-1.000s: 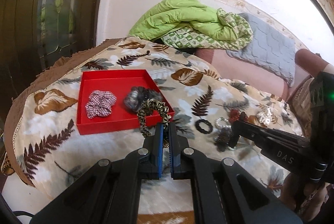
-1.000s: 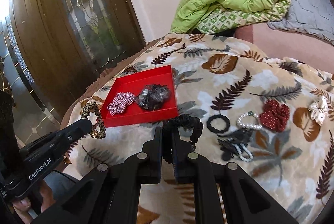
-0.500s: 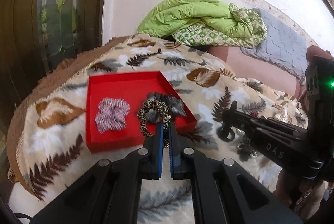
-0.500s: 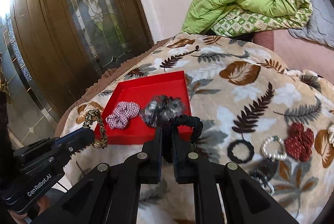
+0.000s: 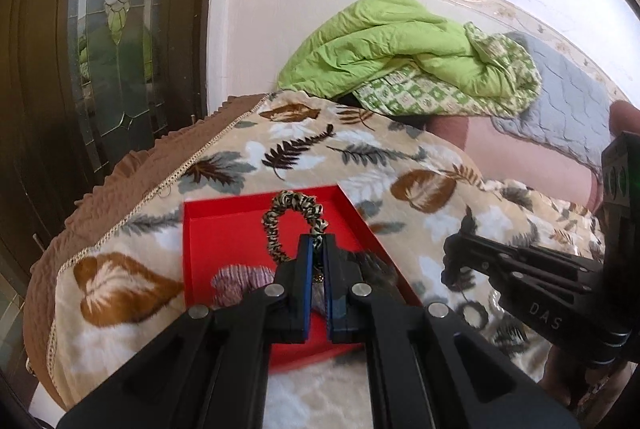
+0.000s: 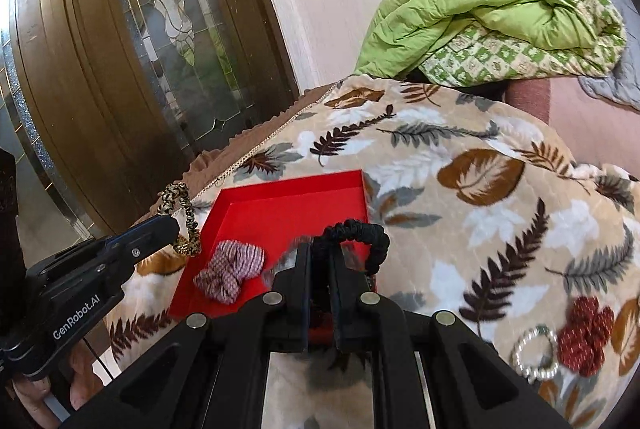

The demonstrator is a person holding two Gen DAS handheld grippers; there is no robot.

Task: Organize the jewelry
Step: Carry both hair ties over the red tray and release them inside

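A red tray [image 5: 224, 237] [image 6: 288, 205] lies on a leaf-print blanket. A checked scrunchie [image 6: 230, 271] [image 5: 240, 279] and a dark grey scrunchie [image 5: 374, 267], mostly hidden, lie in it. My left gripper [image 5: 316, 249] is shut on a leopard-print scrunchie [image 5: 280, 225] and holds it over the tray; it also shows in the right wrist view [image 6: 184, 219]. My right gripper [image 6: 320, 249] is shut on a black scrunchie [image 6: 360, 235] above the tray's right side.
A red scrunchie [image 6: 584, 333], a pearl bracelet [image 6: 534, 353] and a black ring [image 5: 474, 313] lie on the blanket to the right. A green quilt [image 5: 400, 61] is piled at the back. A glass-panelled wooden door [image 6: 120, 49] stands left of the bed edge.
Both grippers have moved forward and left, over the red tray, each still holding its scrunchie. The loose jewellery has slid toward the right edge of the views.
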